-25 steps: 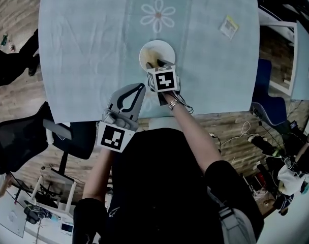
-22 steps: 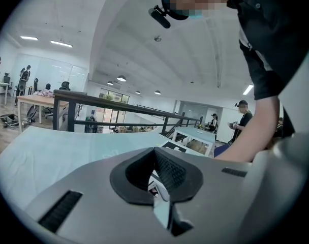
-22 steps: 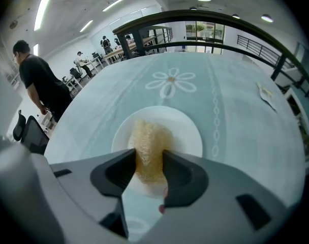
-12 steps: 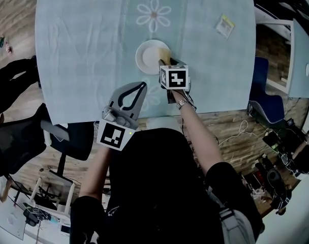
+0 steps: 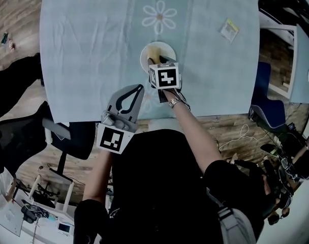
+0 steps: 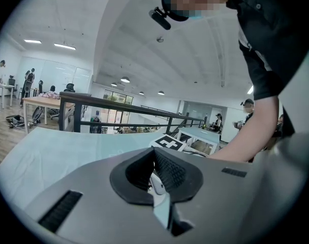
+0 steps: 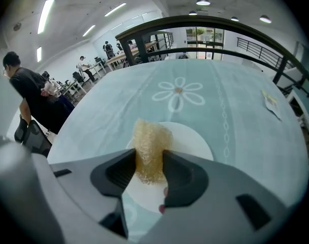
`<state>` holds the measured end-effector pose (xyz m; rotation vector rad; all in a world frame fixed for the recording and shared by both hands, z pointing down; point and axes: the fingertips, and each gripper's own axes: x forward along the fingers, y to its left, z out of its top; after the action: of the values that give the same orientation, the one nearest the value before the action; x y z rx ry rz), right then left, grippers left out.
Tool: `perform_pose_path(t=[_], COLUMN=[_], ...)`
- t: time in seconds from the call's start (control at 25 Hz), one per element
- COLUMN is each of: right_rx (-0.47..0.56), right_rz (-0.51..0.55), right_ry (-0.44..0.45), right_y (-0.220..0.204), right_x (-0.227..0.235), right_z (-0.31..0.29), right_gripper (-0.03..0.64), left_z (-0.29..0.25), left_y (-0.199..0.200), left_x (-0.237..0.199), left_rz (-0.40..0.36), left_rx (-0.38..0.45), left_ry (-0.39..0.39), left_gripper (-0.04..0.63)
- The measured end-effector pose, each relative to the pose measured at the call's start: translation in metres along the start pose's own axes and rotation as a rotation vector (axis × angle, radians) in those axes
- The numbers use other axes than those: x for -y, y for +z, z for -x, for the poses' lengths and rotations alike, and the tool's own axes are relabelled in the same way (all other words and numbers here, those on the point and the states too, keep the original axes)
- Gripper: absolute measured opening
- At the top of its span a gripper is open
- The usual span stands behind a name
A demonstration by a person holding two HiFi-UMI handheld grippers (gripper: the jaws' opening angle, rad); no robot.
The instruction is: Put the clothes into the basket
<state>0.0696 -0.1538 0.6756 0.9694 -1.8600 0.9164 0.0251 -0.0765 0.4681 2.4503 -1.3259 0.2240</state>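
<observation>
While clenched on the yellow sponge (image 7: 152, 136) over the white plate (image 7: 192, 141), holds its long axis along the jaws of the right gripper (image 7: 148, 159), free end pointing toward the flower print (image 7: 178, 92) on the blue tablecloth (image 5: 83, 44); left gripper (image 6: 154, 161) pinched together on nothing at the cloth's near edge.

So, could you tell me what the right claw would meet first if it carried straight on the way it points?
Most likely the white plate, just beyond the yellow spongy piece held in the right claw; depth is unclear.
</observation>
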Motion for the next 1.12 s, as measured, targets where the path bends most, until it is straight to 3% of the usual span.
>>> perform_pose_path(t=[0.32,0.84,1.12], right_rx=[0.003,0.002,0.016], right_rz=[0.016,-0.034,-0.126], right_ry=[0.06,-0.059,-0.134], right_y=[0.018,0.012,-0.004], right_x=[-0.019,0.037,0.068], right_z=[-0.016,-0.006,0.017], right_gripper=[0.169,0.169,0.169], left_z=[0.003,-0.008,-0.002], left_y=[0.001,0.003,0.004], left_x=[-0.005,-0.004,0.005], left_rz=[0.025,-0.007,-0.025], left_rx=[-0.008,-0.002,0.009], left_ry=[0.042,-0.018,-0.066], left_gripper=[0.012,0.012,0.012])
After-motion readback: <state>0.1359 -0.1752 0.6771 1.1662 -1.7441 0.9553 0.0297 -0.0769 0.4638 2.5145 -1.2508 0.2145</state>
